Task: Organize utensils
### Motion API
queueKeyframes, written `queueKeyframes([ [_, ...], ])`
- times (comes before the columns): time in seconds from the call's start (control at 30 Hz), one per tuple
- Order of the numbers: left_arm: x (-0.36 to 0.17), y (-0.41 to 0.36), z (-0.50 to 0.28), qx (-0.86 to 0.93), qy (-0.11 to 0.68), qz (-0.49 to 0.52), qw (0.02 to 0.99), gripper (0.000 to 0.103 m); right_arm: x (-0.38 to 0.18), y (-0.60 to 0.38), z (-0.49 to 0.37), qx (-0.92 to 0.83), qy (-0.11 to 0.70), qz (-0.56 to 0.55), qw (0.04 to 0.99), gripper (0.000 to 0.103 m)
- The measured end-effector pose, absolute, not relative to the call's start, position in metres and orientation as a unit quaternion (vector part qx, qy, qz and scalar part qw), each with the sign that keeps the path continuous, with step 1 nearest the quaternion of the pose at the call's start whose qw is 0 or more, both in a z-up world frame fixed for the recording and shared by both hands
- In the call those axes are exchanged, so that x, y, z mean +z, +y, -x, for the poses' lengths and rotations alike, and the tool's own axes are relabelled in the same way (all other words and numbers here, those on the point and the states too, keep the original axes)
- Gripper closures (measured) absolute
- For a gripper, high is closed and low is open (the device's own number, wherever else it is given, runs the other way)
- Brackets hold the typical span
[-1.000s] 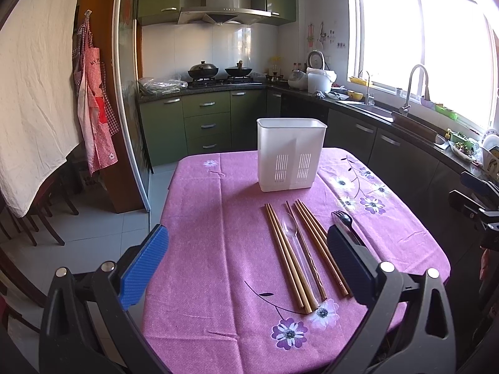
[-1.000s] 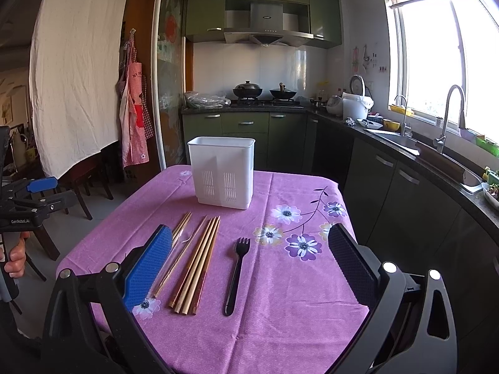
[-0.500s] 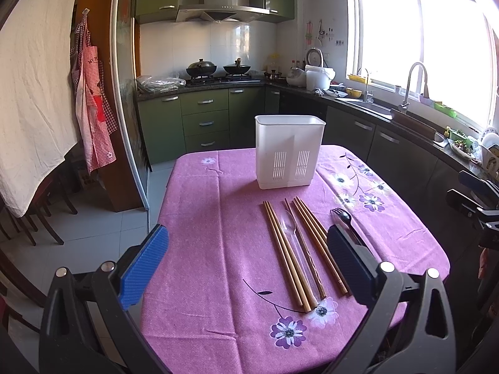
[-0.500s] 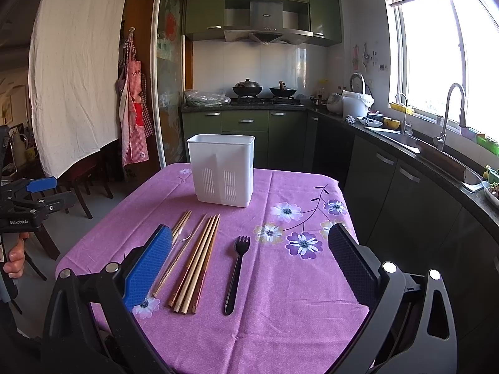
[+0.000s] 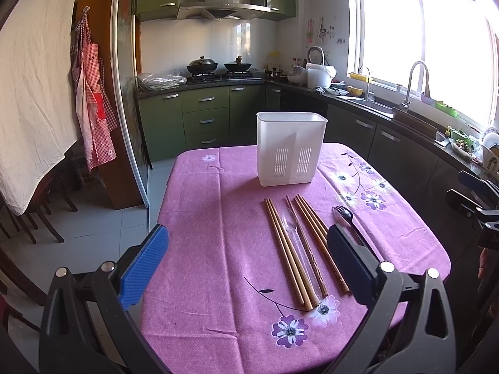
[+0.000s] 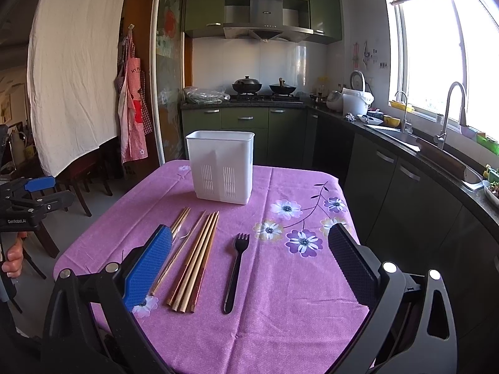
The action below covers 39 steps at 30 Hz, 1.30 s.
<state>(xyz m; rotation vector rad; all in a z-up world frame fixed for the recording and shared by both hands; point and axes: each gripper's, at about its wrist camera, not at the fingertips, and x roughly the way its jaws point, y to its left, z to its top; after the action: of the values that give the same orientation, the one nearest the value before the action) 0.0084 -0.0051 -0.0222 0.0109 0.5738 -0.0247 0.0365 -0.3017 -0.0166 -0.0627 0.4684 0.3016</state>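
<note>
From your left wrist view, your left gripper point(image 5: 246, 258) hovers with jaws wide apart over chopsticks point(image 5: 288, 252) and a clear spoon point(image 5: 293, 233); the white utensil holder point(image 5: 290, 149) stands beyond, contents hidden. From your right wrist view, your right gripper point(image 6: 249, 258) gapes above a black fork point(image 6: 235, 271); "GenRobot.AI" marks the other gripper at left.

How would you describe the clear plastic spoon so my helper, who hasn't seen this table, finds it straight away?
Start at the white slotted utensil holder on the purple floral tablecloth. In front of it lies a row of wooden chopsticks; the clear plastic spoon lies among them, bowl toward the holder. It is the only see-through piece, unlike the brown sticks and the black plastic fork.
</note>
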Motion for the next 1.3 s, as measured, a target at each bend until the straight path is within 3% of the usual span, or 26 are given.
queueKeyframes([
  [0.53, -0.026, -0.005, -0.014, -0.015, 0.296, -0.005, 0.955, 0.006, -0.019, -0.297, -0.047, 0.150, 0.251, 0.045, 0.955, 0.004],
  [0.87, -0.053, 0.000, -0.083, -0.012, 0.397, 0.010, 0.918, 0.006, -0.034, -0.297, -0.109, 0.170, 0.343, 0.067, 0.922, 0.004],
  [1.13, -0.080, -0.017, -0.142, -0.058, 0.487, 0.048, 0.870, 0.007, -0.055, -0.300, -0.178, 0.181, 0.462, 0.046, 0.867, 0.004],
  [1.3, -0.087, -0.047, -0.163, -0.081, 0.514, 0.028, 0.853, 0.025, -0.077, -0.287, -0.202, 0.194, 0.507, 0.052, 0.838, 0.007],
])
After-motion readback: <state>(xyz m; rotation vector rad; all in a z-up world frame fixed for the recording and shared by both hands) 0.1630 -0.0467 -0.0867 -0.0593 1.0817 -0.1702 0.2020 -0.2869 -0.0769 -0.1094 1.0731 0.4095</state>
